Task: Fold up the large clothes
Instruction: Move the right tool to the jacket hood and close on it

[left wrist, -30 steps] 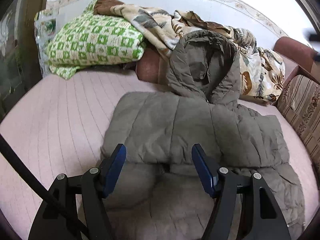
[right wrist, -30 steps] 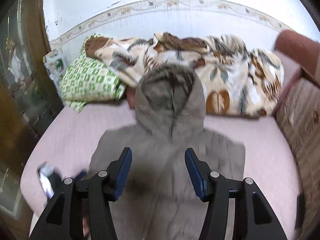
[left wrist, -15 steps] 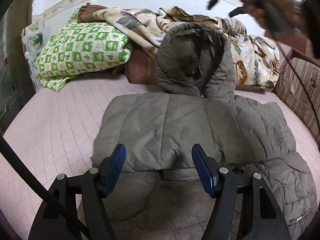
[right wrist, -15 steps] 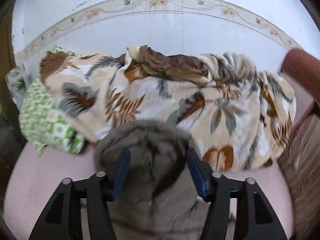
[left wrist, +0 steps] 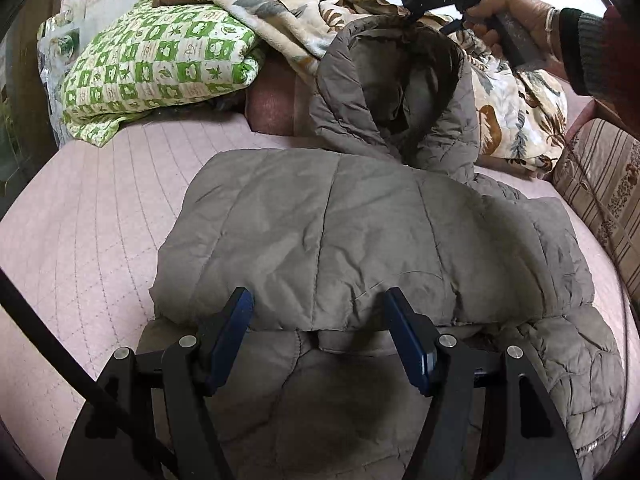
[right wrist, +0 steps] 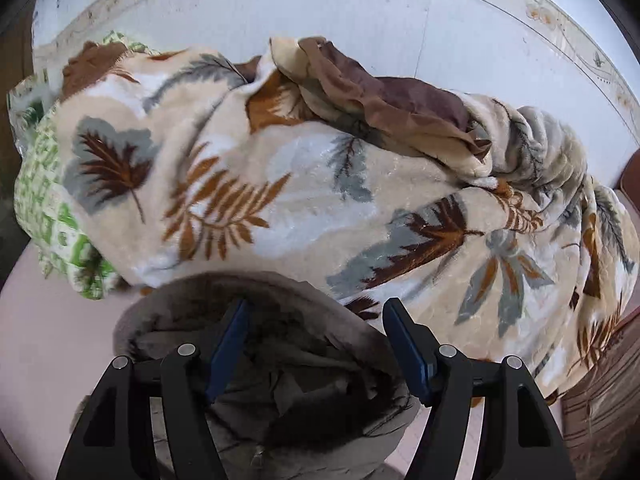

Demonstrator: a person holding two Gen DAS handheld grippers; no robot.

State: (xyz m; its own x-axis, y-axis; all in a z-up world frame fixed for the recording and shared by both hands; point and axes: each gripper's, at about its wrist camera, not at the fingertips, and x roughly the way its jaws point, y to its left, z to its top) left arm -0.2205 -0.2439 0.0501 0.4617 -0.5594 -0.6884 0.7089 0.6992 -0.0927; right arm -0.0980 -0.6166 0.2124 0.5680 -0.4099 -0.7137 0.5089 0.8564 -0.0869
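Observation:
A grey-brown quilted hooded jacket (left wrist: pixel 360 232) lies on the pink quilted bed (left wrist: pixel 100 208), with a sleeve part folded across its body. Its hood (left wrist: pixel 392 80) stands propped against the blanket behind it. My left gripper (left wrist: pixel 319 304) hovers open just over the folded edge near the hem, and its blue pads (left wrist: pixel 232 332) are clear of the cloth. My right gripper (right wrist: pixel 317 312) is open at the top rim of the hood (right wrist: pixel 280 344), one finger inside the hood and one outside. In the left wrist view a person's hand (left wrist: pixel 516 12) holds that gripper above the hood.
A leaf-patterned blanket (right wrist: pixel 280 184) is heaped along the white tiled wall (right wrist: pixel 320 0) right behind the hood. A green-checked pillow (left wrist: pixel 160 60) lies at the back left and a reddish cushion (left wrist: pixel 272 108) beside the hood. A striped upholstered side (left wrist: pixel 600 200) borders the bed on the right.
My right gripper has swept forward from above the jacket's body to the hood's rim, with its jaws a little wider. My left gripper has sunk slightly toward the folded edge.

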